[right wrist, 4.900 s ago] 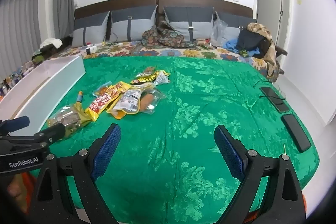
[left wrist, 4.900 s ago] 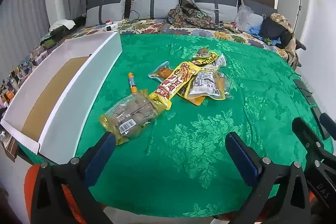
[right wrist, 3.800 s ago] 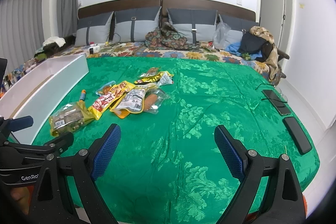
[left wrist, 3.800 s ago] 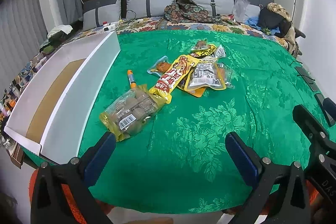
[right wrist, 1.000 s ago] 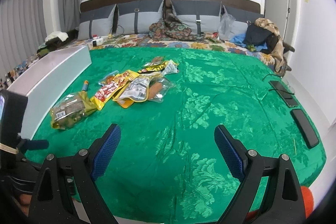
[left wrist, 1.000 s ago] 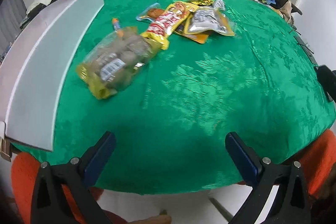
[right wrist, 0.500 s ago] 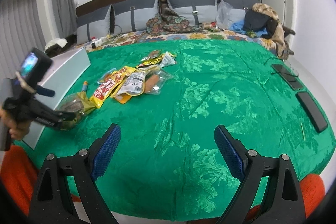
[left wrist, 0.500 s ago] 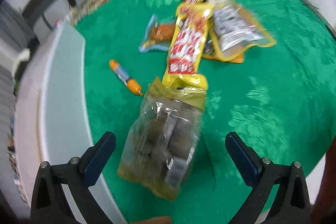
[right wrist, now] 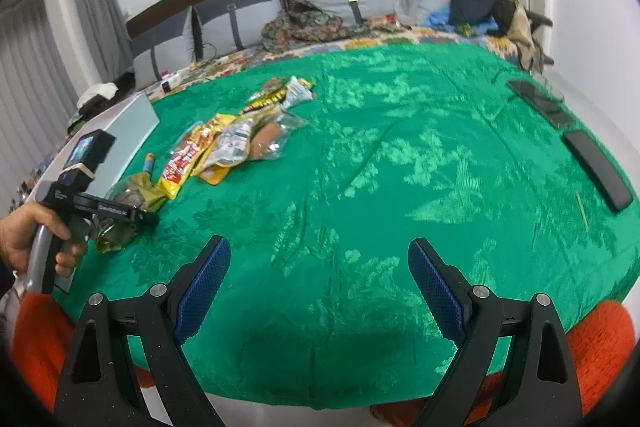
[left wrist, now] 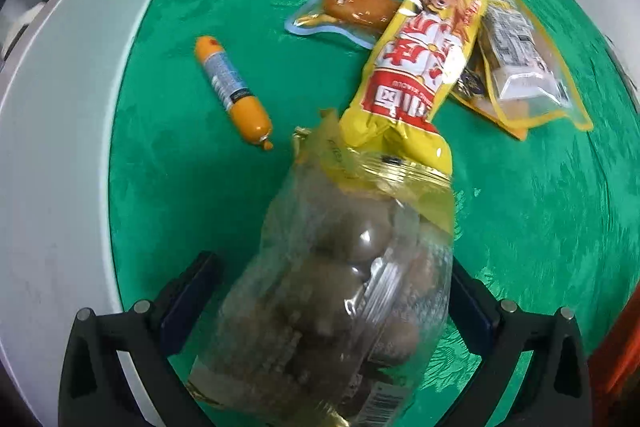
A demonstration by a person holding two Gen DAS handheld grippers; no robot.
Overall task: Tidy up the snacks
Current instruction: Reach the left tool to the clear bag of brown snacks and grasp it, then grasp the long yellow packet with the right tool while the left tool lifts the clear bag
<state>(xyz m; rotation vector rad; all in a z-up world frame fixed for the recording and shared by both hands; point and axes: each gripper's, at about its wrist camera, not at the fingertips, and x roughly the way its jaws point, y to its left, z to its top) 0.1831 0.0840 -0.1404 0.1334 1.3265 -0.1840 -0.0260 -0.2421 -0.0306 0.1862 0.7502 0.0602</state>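
Left wrist view, clear bag of brown snacks (left wrist: 340, 291) btwn fingers of wide-spread left gripper (left wrist: 332, 291), not pinched, right gripper (right wrist: 320, 279) spread, empty.

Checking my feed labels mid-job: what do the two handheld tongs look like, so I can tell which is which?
Both look alike: black angular frames with silver bolts and blue textured pads. The right tongs show their pads clearly. From that view, the left tongs carry white lettering on the side bar and a small lit screen on top of a black pistol-style handle.
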